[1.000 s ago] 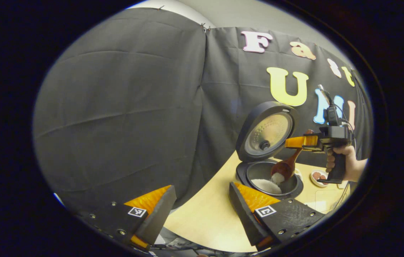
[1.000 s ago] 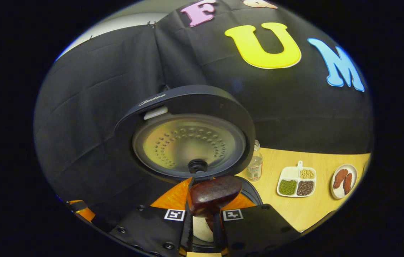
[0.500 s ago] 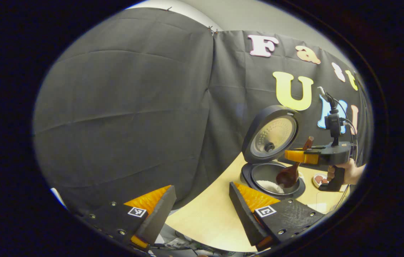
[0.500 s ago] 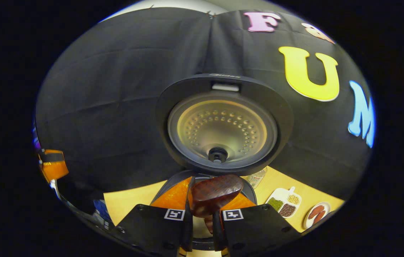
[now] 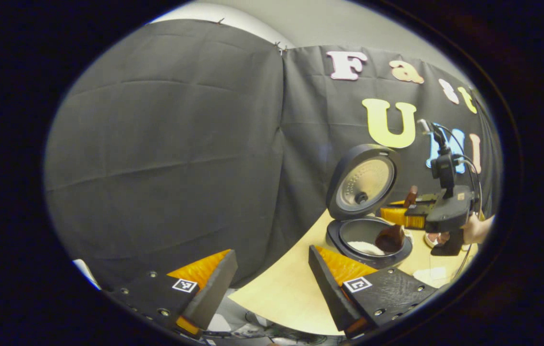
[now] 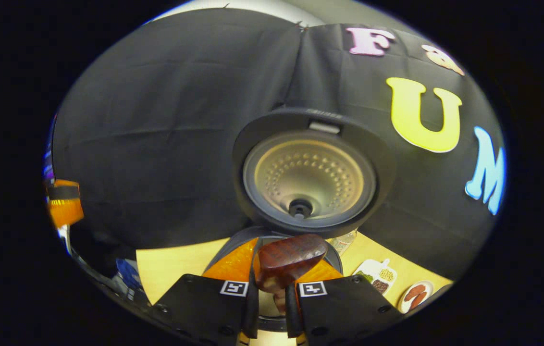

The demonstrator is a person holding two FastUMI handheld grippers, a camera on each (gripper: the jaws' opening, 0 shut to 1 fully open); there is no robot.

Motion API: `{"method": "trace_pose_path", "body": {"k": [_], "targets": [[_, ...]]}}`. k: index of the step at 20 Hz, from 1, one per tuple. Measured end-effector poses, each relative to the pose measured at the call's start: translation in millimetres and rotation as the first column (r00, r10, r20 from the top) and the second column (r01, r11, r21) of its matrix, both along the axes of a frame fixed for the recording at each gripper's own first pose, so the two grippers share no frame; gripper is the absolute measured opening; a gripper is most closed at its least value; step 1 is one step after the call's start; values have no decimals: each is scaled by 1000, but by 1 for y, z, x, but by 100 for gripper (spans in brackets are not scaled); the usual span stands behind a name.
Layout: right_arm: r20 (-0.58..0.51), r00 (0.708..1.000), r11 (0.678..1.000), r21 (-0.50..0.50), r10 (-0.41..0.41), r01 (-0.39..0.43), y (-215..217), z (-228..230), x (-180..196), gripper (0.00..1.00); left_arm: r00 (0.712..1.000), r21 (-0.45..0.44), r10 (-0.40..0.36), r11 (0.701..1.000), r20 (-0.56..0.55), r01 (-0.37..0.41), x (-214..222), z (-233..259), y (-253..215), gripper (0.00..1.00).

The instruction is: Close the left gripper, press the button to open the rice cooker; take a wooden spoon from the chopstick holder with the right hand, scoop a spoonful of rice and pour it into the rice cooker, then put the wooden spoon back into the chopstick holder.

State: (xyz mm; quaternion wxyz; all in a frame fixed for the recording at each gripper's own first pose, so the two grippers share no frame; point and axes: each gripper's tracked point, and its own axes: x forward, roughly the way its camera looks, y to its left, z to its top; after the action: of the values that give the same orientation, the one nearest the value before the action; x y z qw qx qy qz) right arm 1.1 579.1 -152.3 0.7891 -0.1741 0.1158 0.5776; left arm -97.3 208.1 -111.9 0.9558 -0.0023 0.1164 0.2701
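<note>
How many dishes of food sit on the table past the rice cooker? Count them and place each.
2. In the right gripper view, a divided tray of beans lies right of the rice cooker, and a small plate with reddish pieces lies right of that tray. Others may be hidden.

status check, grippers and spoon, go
Left gripper open, idle. Right gripper shut on wooden spoon, bowl down inside open rice cooker. Rice in pot. Nothing in the way.

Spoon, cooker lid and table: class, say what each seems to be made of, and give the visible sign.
Spoon: dark reddish wood, probably lacquered; grain and a soft sheen show.
Cooker lid: dark matte shell, likely plastic, around a dull silvery inner plate, probably metal, dotted with small dimples.
Table: pale wood or wood-look laminate, smooth; I cannot tell which.
</note>
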Motion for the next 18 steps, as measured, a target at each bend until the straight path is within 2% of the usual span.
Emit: {"method": "trace_pose_path", "body": {"k": [3,6,8,10,12,14,16,18], "targets": [[-103,993,995,78,-59,68,-11,33,12,22,999,-5,-44,999,-4,44,9,1,-19,92],[-191,975,976,160,-118,149,-37,69,31,24,995,9,-98,995,-3,98,24,3,-42,93],[-216,963,957,203,-162,207,-63,90,46,24,990,9,-143,990,1,143,35,6,-62,93],[-260,940,921,261,-221,288,-98,109,67,24,983,16,-186,982,-2,186,47,8,-83,93],[-356,894,874,298,-272,384,-139,118,92,24,973,29,-229,973,-11,230,58,9,-105,92],[-465,823,813,307,-326,495,-179,121,114,22,962,38,-271,962,-16,272,71,13,-127,93],[-546,745,738,304,-383,603,-227,121,138,24,946,27,-323,946,-7,323,82,16,-153,93],[-598,660,642,294,-454,708,-280,113,157,24,927,16,-375,927,-9,375,96,14,-178,94]]}}
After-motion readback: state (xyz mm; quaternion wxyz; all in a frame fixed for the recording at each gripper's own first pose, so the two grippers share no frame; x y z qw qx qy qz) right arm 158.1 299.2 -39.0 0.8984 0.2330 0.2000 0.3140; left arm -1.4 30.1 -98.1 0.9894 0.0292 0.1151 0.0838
